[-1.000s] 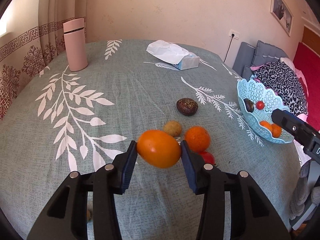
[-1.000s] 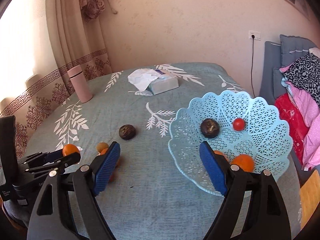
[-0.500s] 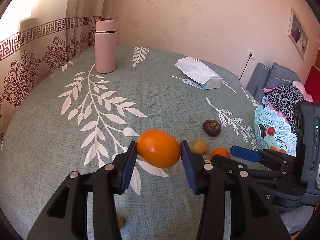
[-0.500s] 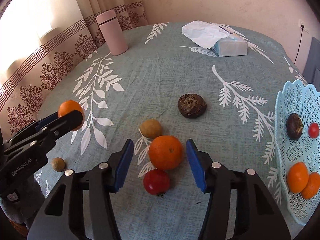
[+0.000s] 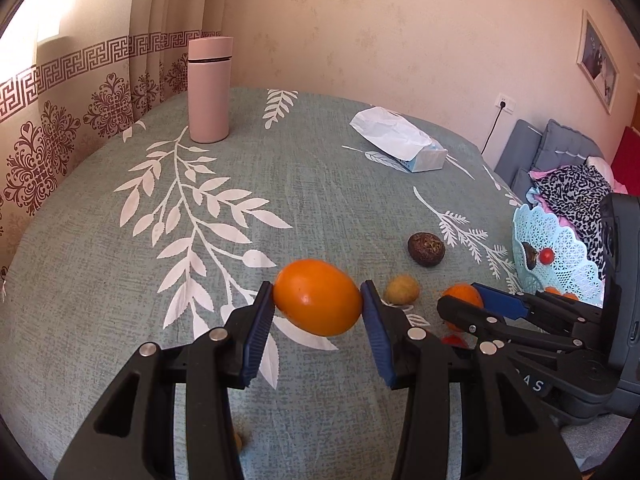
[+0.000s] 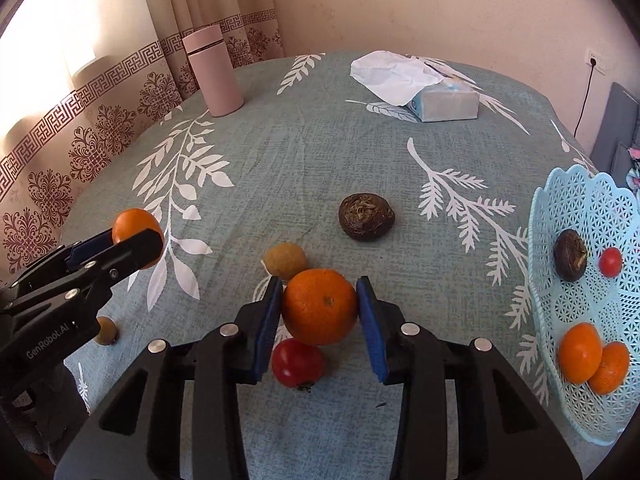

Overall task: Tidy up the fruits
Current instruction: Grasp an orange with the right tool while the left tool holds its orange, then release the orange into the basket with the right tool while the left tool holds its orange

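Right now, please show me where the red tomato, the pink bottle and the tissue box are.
red tomato (image 6: pixel 297 362): right wrist view, middle of its skin.
pink bottle (image 5: pixel 209 92): left wrist view, middle of its body.
tissue box (image 6: pixel 448 106): right wrist view, its front face.

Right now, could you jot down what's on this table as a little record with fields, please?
left gripper: shut on smooth orange fruit, held above the cloth
right gripper: jaws just closing, pads against mandarin
basket: two dark fruits? no, one dark fruit, one small red, two orange
loose on tablecloth: dark round fruit, tan fruit, red tomato
other: pink bottle, tissue pack
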Demonstrator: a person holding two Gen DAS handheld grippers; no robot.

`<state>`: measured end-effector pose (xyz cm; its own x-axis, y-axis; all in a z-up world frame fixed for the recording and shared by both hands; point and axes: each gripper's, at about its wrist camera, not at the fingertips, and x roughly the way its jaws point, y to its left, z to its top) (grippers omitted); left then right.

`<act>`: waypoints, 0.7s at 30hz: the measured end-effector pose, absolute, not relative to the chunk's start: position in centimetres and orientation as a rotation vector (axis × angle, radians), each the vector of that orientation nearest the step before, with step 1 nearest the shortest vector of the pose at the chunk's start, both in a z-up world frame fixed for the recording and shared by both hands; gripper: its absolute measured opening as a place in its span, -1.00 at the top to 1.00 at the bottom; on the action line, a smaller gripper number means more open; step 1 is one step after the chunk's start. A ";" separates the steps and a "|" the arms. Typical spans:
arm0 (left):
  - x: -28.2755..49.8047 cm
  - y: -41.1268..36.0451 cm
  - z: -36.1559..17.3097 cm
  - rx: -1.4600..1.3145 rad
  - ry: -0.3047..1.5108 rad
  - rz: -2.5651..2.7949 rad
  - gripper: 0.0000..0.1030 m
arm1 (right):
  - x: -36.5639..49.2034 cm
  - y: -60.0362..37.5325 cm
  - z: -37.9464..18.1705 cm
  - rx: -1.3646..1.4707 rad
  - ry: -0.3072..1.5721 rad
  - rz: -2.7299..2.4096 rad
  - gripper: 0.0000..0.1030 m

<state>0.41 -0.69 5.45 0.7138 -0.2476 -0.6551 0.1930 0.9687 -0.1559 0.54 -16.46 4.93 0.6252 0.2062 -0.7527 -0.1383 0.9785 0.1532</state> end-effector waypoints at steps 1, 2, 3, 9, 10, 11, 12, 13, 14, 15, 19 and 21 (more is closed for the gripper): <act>0.4 -0.8 5.5 -0.067 0.733 -0.235 0.13 | 0.3 -16.8 5.2 0.090 0.862 0.191 0.24; 0.4 -0.9 5.4 -0.057 0.731 -0.225 0.13 | 0.0 -17.1 5.5 0.097 0.851 0.184 0.24; 0.4 -0.9 5.4 -0.051 0.730 -0.219 0.13 | -0.3 -17.4 5.8 0.103 0.841 0.177 0.24; 0.2 -1.1 5.3 -0.037 0.724 -0.215 0.13 | -1.8 -19.1 7.1 0.127 0.791 0.136 0.24; 0.1 -1.2 5.3 -0.030 0.719 -0.212 0.13 | -2.0 -19.4 7.2 0.134 0.785 0.130 0.24; 0.0 -1.3 5.3 -0.023 0.715 -0.209 0.13 | -2.2 -19.8 7.3 0.143 0.779 0.123 0.24; -0.1 -1.4 5.3 -0.015 0.710 -0.206 0.13 | -2.3 -20.2 7.5 0.152 0.774 0.116 0.24; -0.1 -1.5 5.3 -0.007 0.707 -0.204 0.13 | -2.5 -20.6 7.6 0.160 0.770 0.108 0.24; -0.2 -1.6 5.3 0.001 0.704 -0.202 0.13 | -2.7 -21.0 7.7 0.166 0.765 0.099 0.24; -0.2 -1.7 5.3 0.009 0.702 -0.199 0.13 | -2.8 -21.4 7.7 0.173 0.761 0.089 0.24; -0.4 -2.1 5.2 0.031 0.695 -0.192 0.13 | -3.3 -23.2 8.0 0.200 0.746 0.050 0.24; -0.4 -2.2 5.2 0.035 0.694 -0.195 0.13 | -3.7 -24.2 8.1 0.212 0.737 0.026 0.24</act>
